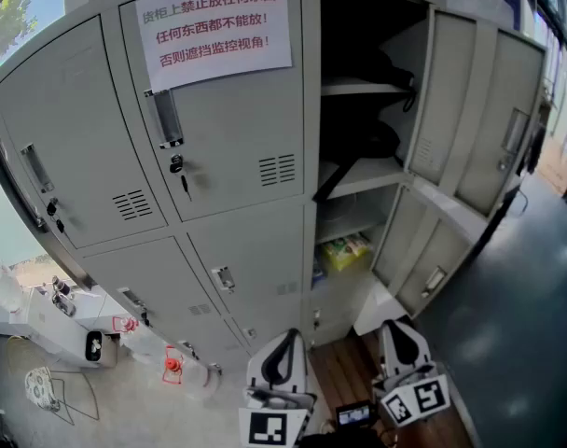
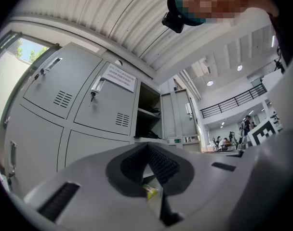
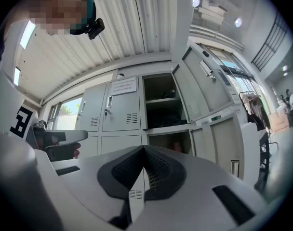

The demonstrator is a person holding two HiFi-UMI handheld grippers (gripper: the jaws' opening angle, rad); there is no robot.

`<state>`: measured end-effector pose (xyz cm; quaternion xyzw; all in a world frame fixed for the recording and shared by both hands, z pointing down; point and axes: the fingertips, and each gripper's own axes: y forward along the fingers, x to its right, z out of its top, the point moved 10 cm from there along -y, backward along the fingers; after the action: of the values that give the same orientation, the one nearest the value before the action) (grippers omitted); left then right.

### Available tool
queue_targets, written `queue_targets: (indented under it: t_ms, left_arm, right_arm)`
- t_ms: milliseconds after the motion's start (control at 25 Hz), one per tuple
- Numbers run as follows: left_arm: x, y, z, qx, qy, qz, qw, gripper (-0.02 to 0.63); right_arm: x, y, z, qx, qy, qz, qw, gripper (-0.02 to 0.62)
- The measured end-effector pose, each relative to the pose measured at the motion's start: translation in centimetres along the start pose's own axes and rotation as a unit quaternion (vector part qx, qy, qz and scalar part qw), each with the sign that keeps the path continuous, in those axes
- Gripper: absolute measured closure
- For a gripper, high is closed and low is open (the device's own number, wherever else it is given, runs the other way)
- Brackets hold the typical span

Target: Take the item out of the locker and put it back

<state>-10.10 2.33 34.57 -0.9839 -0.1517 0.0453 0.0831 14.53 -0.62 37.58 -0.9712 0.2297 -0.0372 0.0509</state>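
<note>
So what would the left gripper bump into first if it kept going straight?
Probably the open locker, low down where the yellow-green pack lies. The left gripper points that way and nothing shows in between, though depth is hard to judge.

The right gripper (image 3: 143,151), jaws together and empty, faces the locker (image 3: 120,117); two doors (image 3: 204,88) stand open.
</note>
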Motion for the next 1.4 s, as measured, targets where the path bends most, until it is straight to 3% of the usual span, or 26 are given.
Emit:
queue_targets:
  t_ms: [840, 1400]
  left_arm:
    - [0.0, 0.2, 0.6, 0.008, 0.001, -0.012, 0.9999, 0.614]
    - [1.4, 1.4, 1.5, 0.021, 0.001, -0.026, 0.9994, 0.614]
  right_arm:
    - [-0.5, -0.1, 0.2, 0.005, 0.008, 0.016, 1.000, 0.600]
    - [2.4, 3.7, 5.1, 0.040, -0.030, 0.042, 0.998, 0.600]
